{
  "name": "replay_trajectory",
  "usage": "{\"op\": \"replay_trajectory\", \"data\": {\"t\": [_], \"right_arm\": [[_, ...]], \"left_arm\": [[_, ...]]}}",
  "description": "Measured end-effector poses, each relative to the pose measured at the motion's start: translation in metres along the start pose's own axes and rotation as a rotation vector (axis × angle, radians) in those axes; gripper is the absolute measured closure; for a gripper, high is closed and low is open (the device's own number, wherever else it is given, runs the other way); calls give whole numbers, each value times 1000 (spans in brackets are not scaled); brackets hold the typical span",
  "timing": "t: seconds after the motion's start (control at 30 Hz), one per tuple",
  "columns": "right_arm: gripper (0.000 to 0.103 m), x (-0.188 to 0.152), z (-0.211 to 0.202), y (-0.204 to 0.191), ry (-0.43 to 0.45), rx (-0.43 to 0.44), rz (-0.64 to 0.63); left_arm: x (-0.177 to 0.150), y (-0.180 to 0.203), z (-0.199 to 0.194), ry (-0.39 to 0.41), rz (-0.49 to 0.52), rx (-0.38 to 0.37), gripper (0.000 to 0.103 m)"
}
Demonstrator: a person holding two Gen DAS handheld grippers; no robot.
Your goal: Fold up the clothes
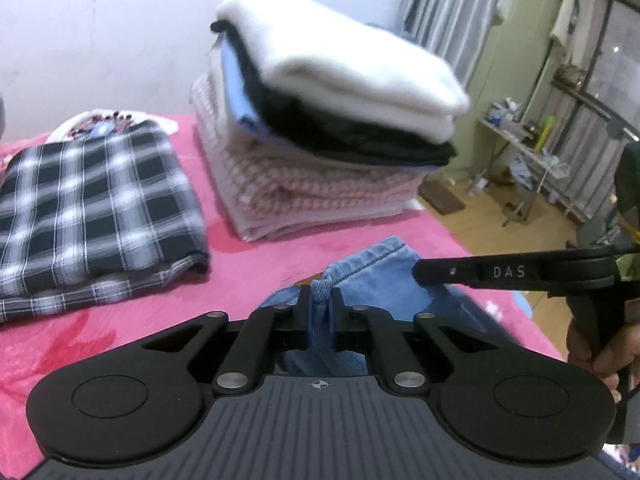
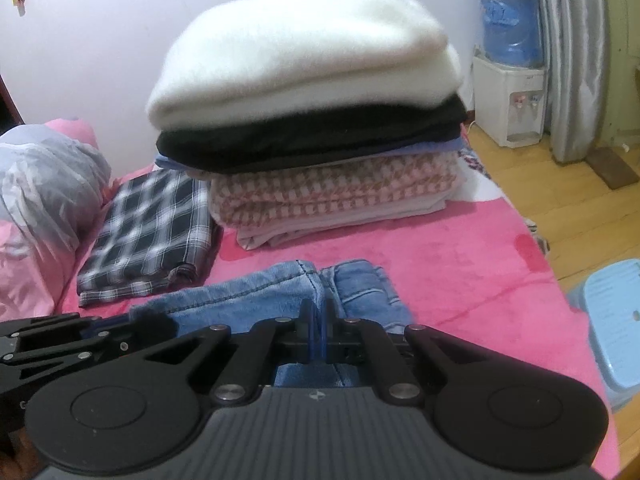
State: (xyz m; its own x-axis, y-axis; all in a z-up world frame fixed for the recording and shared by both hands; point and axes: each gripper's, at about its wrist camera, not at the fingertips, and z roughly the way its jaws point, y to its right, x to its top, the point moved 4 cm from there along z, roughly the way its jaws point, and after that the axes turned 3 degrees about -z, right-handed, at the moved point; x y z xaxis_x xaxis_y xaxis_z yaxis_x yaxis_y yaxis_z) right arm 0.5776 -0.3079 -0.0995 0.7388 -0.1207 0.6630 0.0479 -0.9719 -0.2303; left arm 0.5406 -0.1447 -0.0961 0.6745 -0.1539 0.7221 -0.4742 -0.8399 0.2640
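Note:
Blue jeans (image 1: 384,280) lie bunched on the pink blanket at the near edge of the bed. My left gripper (image 1: 320,298) is shut on a fold of the denim, which sticks up between its fingers. In the right wrist view the jeans (image 2: 256,300) spread leftward, and my right gripper (image 2: 319,314) is shut on their edge, with blue cloth pinched between the pads. The right gripper (image 1: 418,272) reaches in from the right, held by a hand (image 1: 608,356), its tip on the denim. At lower left, the left gripper (image 2: 152,326) meets the same garment.
A tall stack of folded clothes (image 2: 308,100), white on top, stands behind the jeans. A folded plaid shirt (image 2: 152,232) lies to the left, beside a plastic-wrapped bundle (image 2: 44,184). A water dispenser (image 2: 508,100) and a light blue stool (image 2: 616,320) stand on the wooden floor at right.

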Motion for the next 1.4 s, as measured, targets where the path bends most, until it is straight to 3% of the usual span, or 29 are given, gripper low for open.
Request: {"op": "replay_trajectory", "data": {"t": [0.17,0.3,0.4,0.43,0.57,0.67,0.83,0.97,1.03,1.27,1.4], "right_arm": [[100,-10,11,5,-27,-11,26],[95,-9,-1,12,-16,4,66],[82,-11,-4,22,-35,12,85],[78,-11,-5,26,-42,14,91],[75,-16,1,38,-106,86,151],[74,-21,9,44,-154,122,176],[62,-25,15,49,-171,196,250],[76,-25,17,43,-173,187,218],[94,-25,15,42,-167,167,200],[98,-17,-19,39,-52,101,159],[98,-11,-23,45,-38,62,151]], "left_arm": [[-5,-7,5,-25,-31,-18,93],[-5,-15,-5,-14,-96,-42,71],[-10,-24,-4,-48,-155,-64,60],[-12,-26,-2,-67,-174,-76,60],[-14,-33,6,-93,-246,-137,60],[-14,-37,12,-95,-281,-143,60],[-8,-35,7,-46,-269,-159,71],[-3,-22,4,-19,-197,-174,78],[-3,-17,7,-19,-186,-170,87],[9,-1,8,53,-193,-218,90],[15,6,16,73,-174,-221,90]]}}
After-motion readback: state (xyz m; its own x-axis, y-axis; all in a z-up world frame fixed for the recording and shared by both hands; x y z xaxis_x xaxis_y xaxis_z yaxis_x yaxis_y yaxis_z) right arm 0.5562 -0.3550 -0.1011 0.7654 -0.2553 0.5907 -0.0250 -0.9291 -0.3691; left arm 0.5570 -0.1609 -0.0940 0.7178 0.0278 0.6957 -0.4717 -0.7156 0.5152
